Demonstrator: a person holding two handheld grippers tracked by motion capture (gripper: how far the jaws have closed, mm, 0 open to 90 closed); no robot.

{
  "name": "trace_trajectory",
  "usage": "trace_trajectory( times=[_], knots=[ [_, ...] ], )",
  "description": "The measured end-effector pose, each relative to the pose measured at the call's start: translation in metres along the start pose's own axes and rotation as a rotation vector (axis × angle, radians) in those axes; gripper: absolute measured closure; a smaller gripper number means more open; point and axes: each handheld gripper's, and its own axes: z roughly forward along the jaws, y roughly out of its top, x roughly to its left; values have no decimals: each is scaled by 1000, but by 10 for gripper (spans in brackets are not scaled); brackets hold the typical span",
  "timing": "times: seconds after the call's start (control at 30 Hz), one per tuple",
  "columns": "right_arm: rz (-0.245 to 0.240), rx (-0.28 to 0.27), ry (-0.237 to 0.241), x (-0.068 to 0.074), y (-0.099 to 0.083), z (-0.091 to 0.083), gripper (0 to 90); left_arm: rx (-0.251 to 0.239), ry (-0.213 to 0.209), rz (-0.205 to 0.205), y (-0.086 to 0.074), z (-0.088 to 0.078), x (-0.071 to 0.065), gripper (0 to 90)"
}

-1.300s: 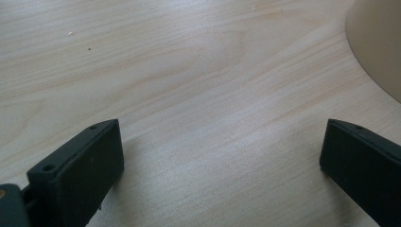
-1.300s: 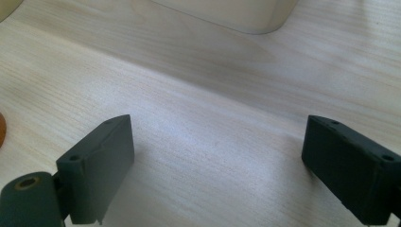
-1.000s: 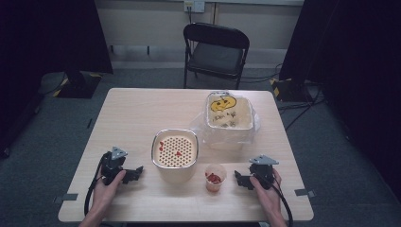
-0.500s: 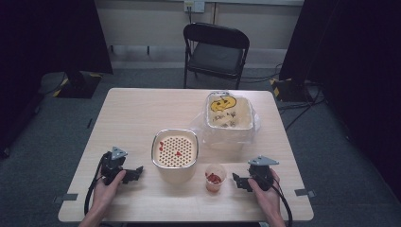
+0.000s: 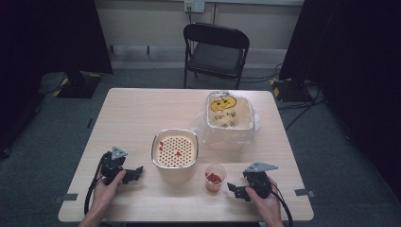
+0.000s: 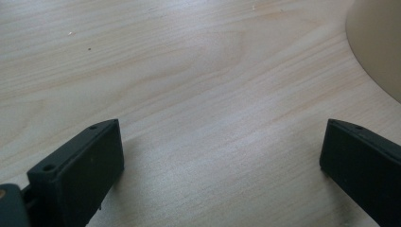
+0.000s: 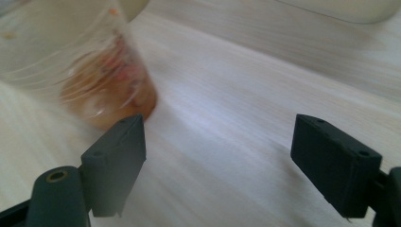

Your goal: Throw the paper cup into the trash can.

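A small clear plastic cup (image 5: 215, 177) with red pieces at its bottom stands near the table's front edge. In the right gripper view the cup (image 7: 94, 71) is blurred, just ahead of the left jaw. My right gripper (image 5: 235, 190) lies on the table to the right of the cup, open and holding nothing, and its jaws stand wide apart (image 7: 220, 156). To the cup's left, a cream pot (image 5: 175, 153) holds a perforated insert with a few red bits. My left gripper (image 5: 134, 173) rests left of the pot, open over bare wood (image 6: 222, 161). The pot's wall (image 6: 378, 47) curves in at upper right.
A cream bin (image 5: 229, 116) lined with a clear plastic bag and showing a yellow smiley stands at the back right of the light wood table (image 5: 142, 113). A black folding chair (image 5: 215, 49) stands beyond the far edge. Dark curtains hang on both sides.
My right gripper has edged slightly toward the front edge and the cup. The left gripper, pot, cup and bin have stayed put.
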Motion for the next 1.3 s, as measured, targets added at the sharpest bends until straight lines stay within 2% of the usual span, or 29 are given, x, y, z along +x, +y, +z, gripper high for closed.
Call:
trace_trajectory(
  times=[0.2,0.33,0.63,0.77,0.93,1.03,1.07,1.3],
  knots=[
    [-46,-2,83,16,3,-1,188,0,1,1,0,0,0,0],
    [-49,2,117,21,3,2,182,0,0,0,0,0,0,0],
    [-82,-43,134,37,17,13,138,1,2,2,0,0,0,0],
    [-85,-71,160,42,24,19,154,1,1,1,0,0,0,0],
    [-123,-83,157,49,28,29,194,0,1,1,0,0,0,0],
    [-128,-83,147,51,29,31,238,1,2,1,0,0,0,0],
    [-138,-104,138,52,31,30,267,1,1,1,0,0,0,0],
    [-141,-108,126,53,33,31,347,0,0,0,0,0,0,0]
  ],
)
